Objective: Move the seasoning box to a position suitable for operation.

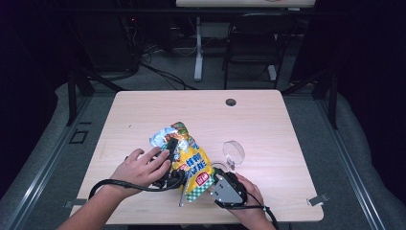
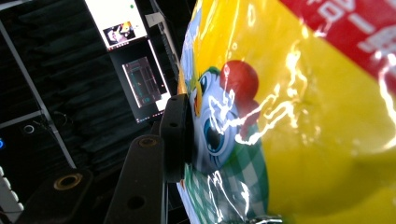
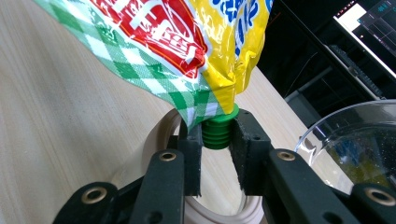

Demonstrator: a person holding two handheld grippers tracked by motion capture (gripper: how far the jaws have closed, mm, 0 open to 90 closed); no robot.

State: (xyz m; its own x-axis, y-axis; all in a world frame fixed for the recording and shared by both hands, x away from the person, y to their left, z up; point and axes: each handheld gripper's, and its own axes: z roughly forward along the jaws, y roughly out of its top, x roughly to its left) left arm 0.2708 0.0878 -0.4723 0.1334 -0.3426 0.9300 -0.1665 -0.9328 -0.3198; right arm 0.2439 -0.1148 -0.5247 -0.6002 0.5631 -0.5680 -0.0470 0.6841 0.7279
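High view first: the wooden table carries a yellow refill pouch held near its front edge, with a clear bowl just beside it. The pouch is kept up off the wood, seemingly so its green cap can be worked. The left gripper presses a jaw flat against the pouch's printed side; its other jaw is hidden, so I can't say how wide it stands. The right gripper has its jaws closed snugly on the cap, likely to twist it. Both hands sit low, wrists near the table edge.
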